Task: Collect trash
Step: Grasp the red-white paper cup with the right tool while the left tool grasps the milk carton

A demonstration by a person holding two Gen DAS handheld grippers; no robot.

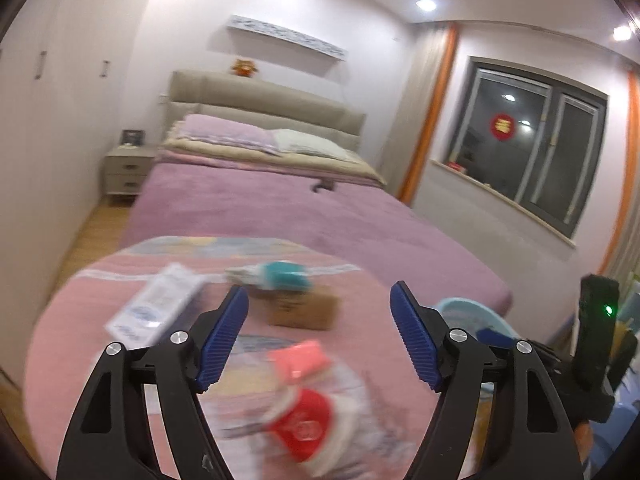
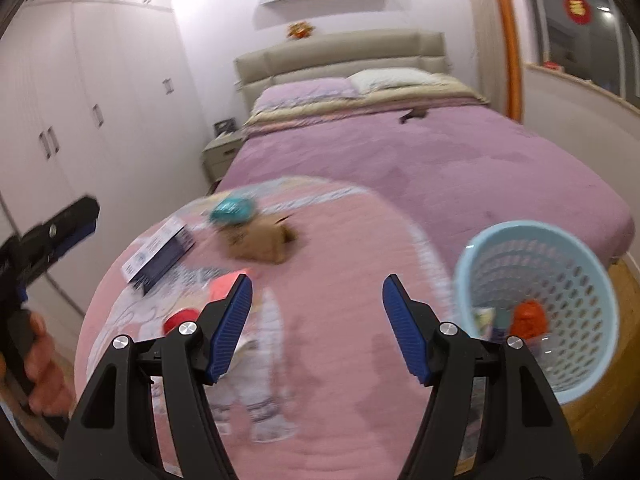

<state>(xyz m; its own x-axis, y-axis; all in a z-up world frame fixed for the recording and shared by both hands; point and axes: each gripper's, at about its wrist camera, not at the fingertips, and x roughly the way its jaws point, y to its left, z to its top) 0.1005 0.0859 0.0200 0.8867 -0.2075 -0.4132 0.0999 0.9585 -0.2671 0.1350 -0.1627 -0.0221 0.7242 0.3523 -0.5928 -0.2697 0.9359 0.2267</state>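
Observation:
A round table with a pink cloth [image 1: 100, 340] [image 2: 340, 300] holds trash. A clear bag with red and pink packaging [image 1: 308, 412] [image 2: 188, 316] lies near the front. A brown cardboard box [image 1: 304, 310] [image 2: 260, 244], a teal crumpled wrapper [image 1: 280, 276] [image 2: 232, 210] and a white and blue flat box [image 1: 156, 306] [image 2: 160, 256] lie farther back. My left gripper [image 1: 320, 308] is open and empty above the bag. My right gripper [image 2: 318, 300] is open and empty over bare cloth. A light blue basket [image 2: 536, 300] [image 1: 464, 312] at the right holds some trash.
A bed with a purple cover [image 1: 320, 208] [image 2: 440, 160] stands behind the table. A nightstand [image 1: 128, 172] and white wardrobes [image 2: 80, 120] are at the left. A window [image 1: 532, 152] is at the right. The left gripper and hand [image 2: 36, 280] show at the right view's left edge.

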